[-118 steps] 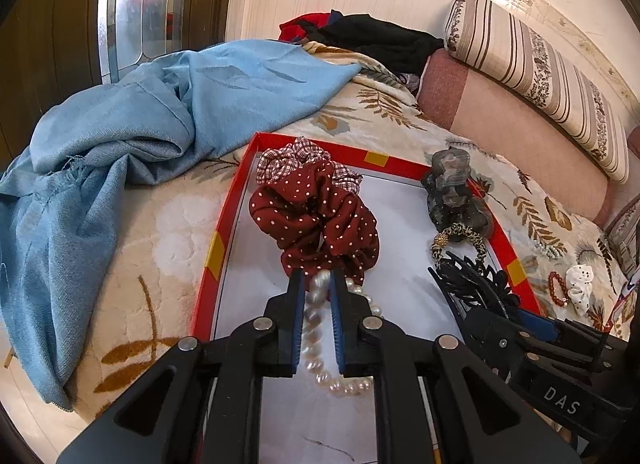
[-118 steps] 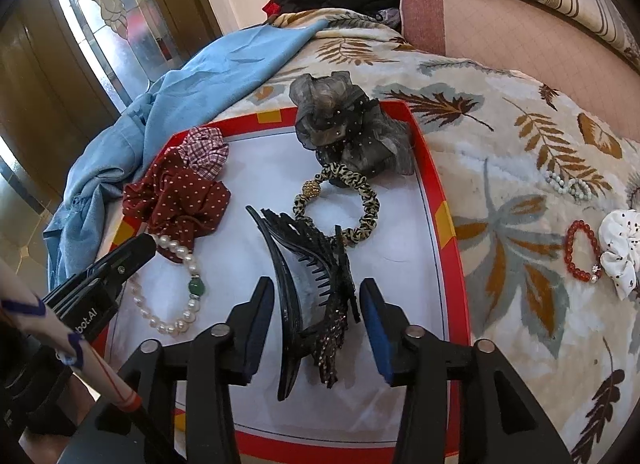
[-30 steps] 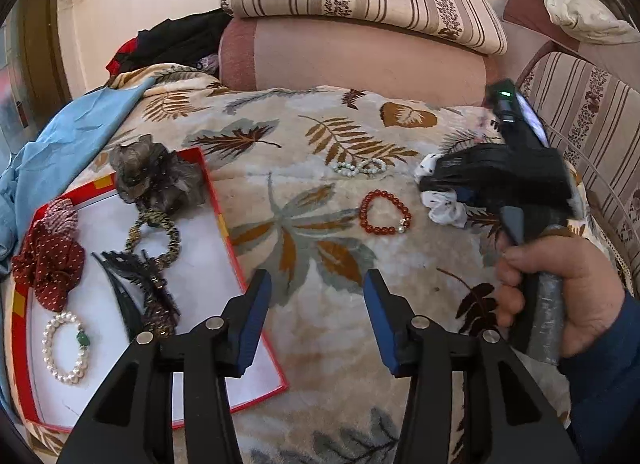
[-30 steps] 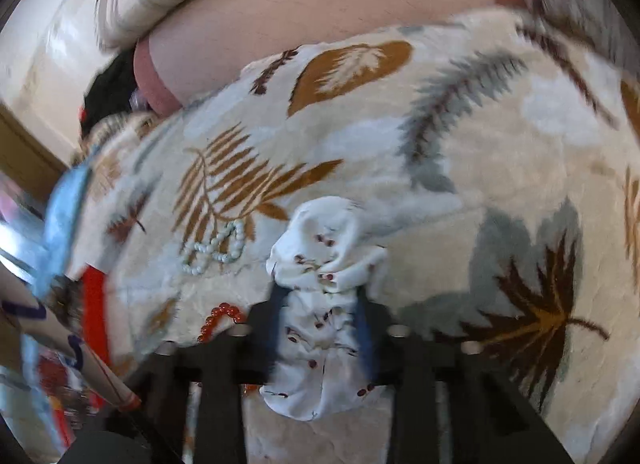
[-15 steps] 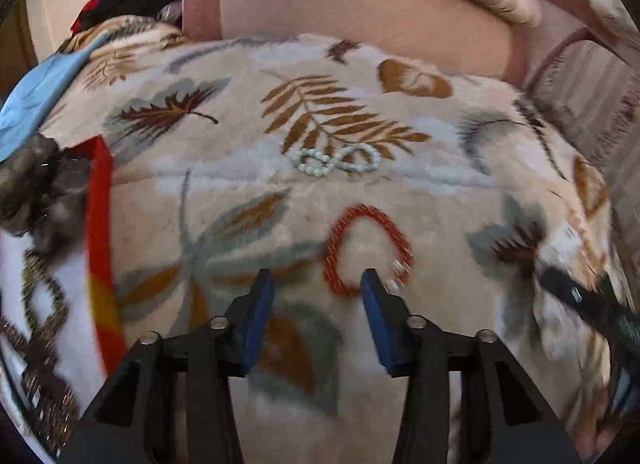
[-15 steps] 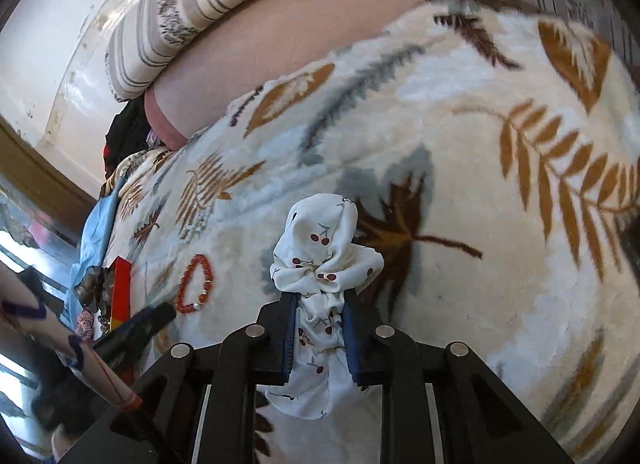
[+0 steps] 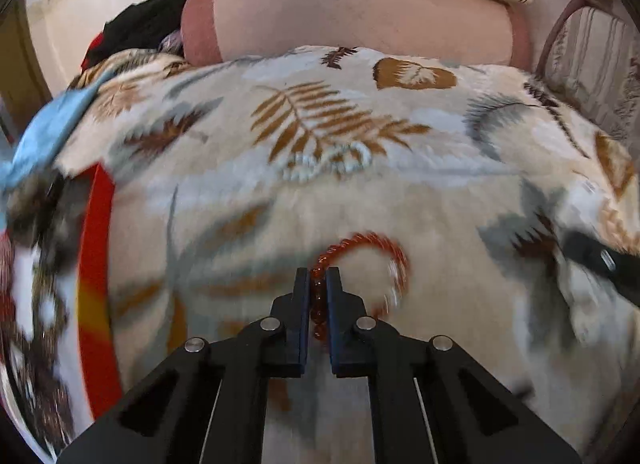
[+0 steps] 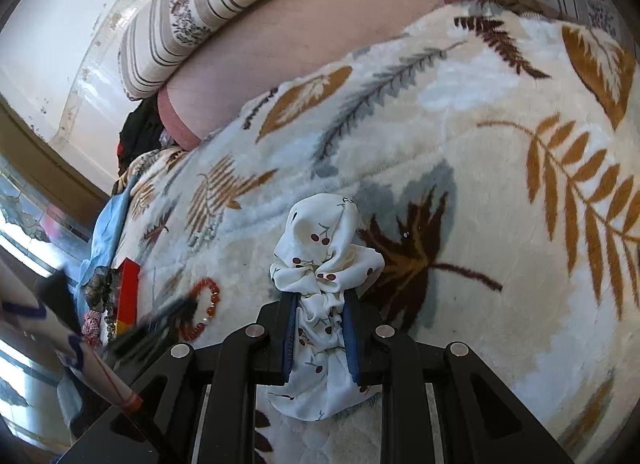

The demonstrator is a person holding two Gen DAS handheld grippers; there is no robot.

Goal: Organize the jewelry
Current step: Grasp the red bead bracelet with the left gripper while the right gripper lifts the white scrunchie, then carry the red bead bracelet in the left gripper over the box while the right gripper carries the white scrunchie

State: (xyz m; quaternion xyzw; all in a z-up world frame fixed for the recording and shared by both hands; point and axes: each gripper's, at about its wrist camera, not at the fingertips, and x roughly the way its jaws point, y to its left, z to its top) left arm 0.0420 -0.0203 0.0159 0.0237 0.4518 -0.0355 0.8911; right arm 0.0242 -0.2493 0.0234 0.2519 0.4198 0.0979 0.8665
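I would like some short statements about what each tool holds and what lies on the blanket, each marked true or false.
1. The left tool is shut on the red bead bracelet. True.
2. The right tool is empty. False: it grips the white cherry-print scrunchie.
3. A pale bead bracelet lies on the leaf-pattern blanket. True.
4. The red bead bracelet lies inside the red-rimmed tray. False: it is on the blanket, outside the tray.

Bright daylight from window (image 8: 24,232) left of the right gripper (image 8: 320,338), heavy motion blur around the left gripper (image 7: 318,296), sharp right view, fisheye bowing, dark vignetted corners
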